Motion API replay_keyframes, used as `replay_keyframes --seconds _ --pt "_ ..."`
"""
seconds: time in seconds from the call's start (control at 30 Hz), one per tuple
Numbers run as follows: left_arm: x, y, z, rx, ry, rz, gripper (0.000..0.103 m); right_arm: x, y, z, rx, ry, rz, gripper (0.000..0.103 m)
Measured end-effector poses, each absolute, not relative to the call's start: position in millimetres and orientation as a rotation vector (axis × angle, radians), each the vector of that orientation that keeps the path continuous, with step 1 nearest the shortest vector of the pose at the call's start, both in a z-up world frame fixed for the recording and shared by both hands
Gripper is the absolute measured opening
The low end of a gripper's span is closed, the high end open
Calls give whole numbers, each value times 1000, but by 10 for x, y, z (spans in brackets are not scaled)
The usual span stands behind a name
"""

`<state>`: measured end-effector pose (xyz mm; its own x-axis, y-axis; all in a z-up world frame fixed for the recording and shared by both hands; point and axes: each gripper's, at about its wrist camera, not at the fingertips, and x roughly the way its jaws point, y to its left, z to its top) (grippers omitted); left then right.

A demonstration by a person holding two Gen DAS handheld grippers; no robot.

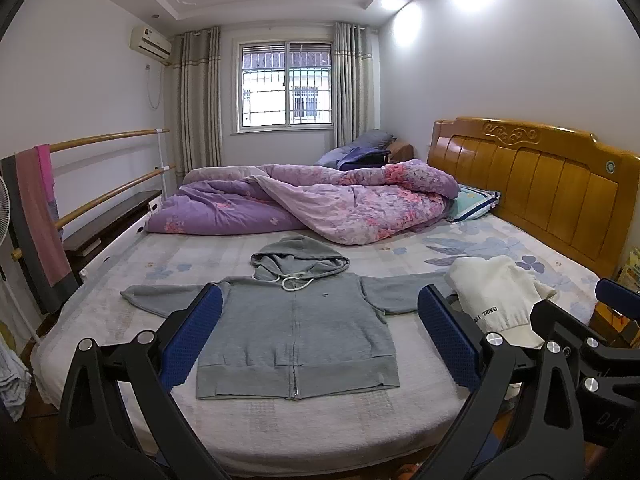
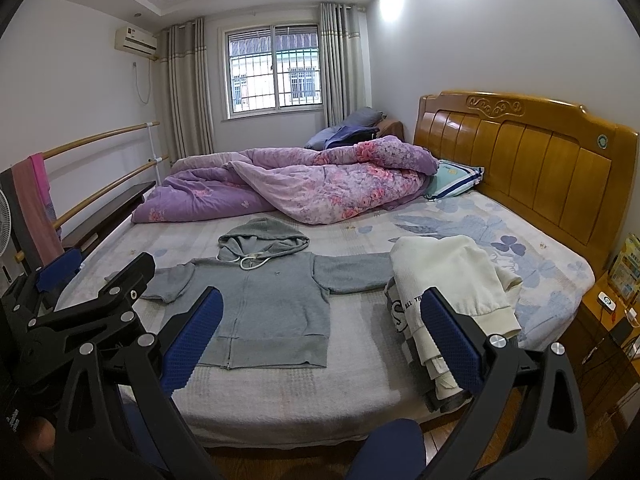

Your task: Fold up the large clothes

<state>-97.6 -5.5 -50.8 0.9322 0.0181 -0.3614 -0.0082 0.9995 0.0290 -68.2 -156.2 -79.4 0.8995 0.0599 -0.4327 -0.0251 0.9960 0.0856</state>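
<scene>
Two grippers: left gripper point(image 1: 320, 340) and right gripper point(image 2: 322, 340), jaws spread wide, holding nothing, above the bed's near edge.
Hoodie: grey zip-front cotton hoodie point(image 1: 296, 332) lies flat, face up, sleeves out, on the floral-sheeted bed point(image 1: 320, 432).
Beside hoodie: cream knit sweater point(image 2: 452, 280) bunched at its right sleeve.
Behind hoodie: purple floral quilt point(image 1: 320, 204), heaped.

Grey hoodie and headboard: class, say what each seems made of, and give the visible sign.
Grey hoodie: soft knit, probably cotton fleece; matte heathered surface, ribbed hem, limp drape. Headboard: wood, apparently varnished; orange-brown panels, carved scroll, glossy highlights.
</scene>
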Motion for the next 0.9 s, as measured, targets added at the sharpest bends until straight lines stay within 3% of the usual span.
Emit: replay_keyframes --seconds 0.9 --pt "-981 -74 -534 28 376 21 98 -624 -1554 -853 81 457 49 95"
